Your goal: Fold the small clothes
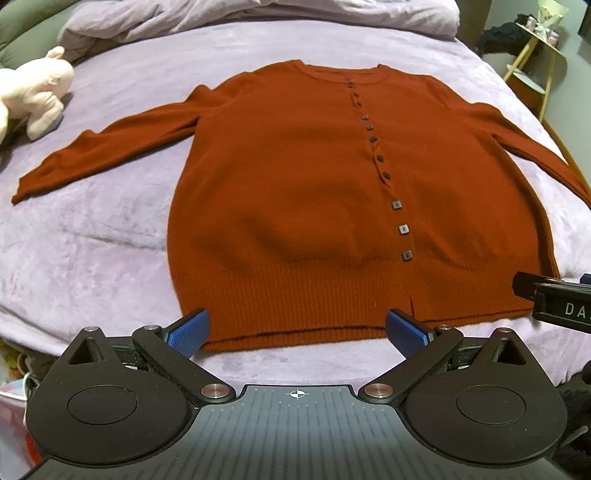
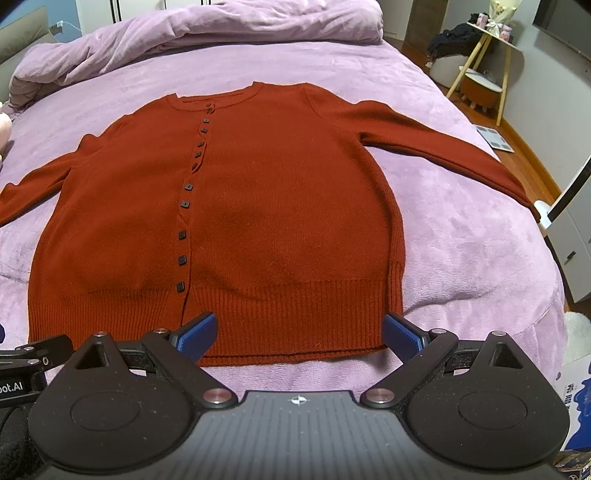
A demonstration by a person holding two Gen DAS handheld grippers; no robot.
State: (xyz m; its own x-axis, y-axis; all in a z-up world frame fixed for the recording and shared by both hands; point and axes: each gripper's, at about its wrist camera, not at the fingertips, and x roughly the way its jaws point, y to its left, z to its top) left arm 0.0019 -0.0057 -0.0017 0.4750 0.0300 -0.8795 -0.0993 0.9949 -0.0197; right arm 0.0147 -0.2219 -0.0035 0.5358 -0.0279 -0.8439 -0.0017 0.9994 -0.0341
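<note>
A rust-red buttoned cardigan (image 1: pixel 295 192) lies flat and face up on the purple bed, both sleeves spread out; it also shows in the right wrist view (image 2: pixel 258 206). My left gripper (image 1: pixel 297 328) is open and empty, hovering just before the ribbed hem, toward the hem's left half. My right gripper (image 2: pixel 299 332) is open and empty, hovering before the hem's right half. The blue pads (image 1: pixel 188 330) stand wide apart. Part of the right gripper shows at the left wrist view's right edge (image 1: pixel 554 299).
A purple blanket (image 1: pixel 92 236) covers the bed, with a bunched duvet (image 2: pixel 221 26) at the head. A pink plush toy (image 1: pixel 33 96) lies at the left. A side table and stool (image 2: pixel 480 81) stand right of the bed. A box (image 2: pixel 576 402) sits at lower right.
</note>
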